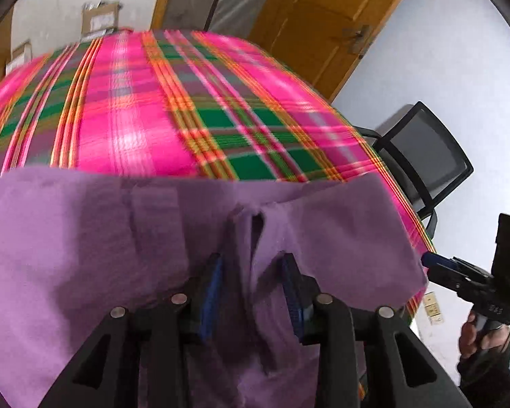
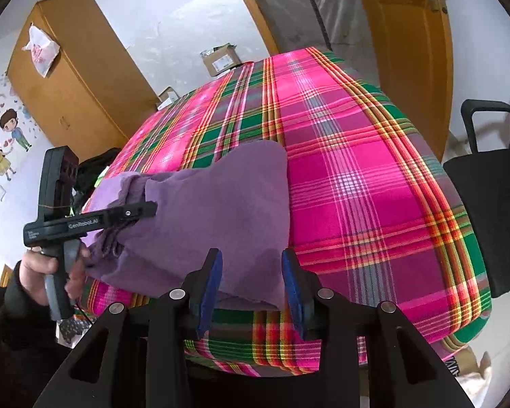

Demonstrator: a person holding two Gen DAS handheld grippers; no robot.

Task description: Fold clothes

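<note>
A purple garment (image 1: 85, 238) lies bunched at the near edge of a table under a pink and green plaid cloth (image 1: 153, 119). My left gripper (image 1: 252, 268) stands open, a raised ridge of the purple fabric running loose between its blue pads. In the right wrist view the garment (image 2: 204, 210) is a rumpled heap. Its near corner lies between the fingers of my right gripper (image 2: 251, 272), which is open and does not pinch it. The left gripper (image 2: 146, 210), held by a hand, points into the heap's left side. The right gripper's tip (image 1: 431, 261) sits at the garment's right edge.
The plaid table (image 2: 357, 170) stretches away beyond the garment. A black chair (image 2: 476, 204) stands at its right side. A wooden cupboard (image 2: 68, 85) and cardboard boxes (image 2: 221, 57) line the far wall, and a wooden door (image 1: 323, 17) is behind the table.
</note>
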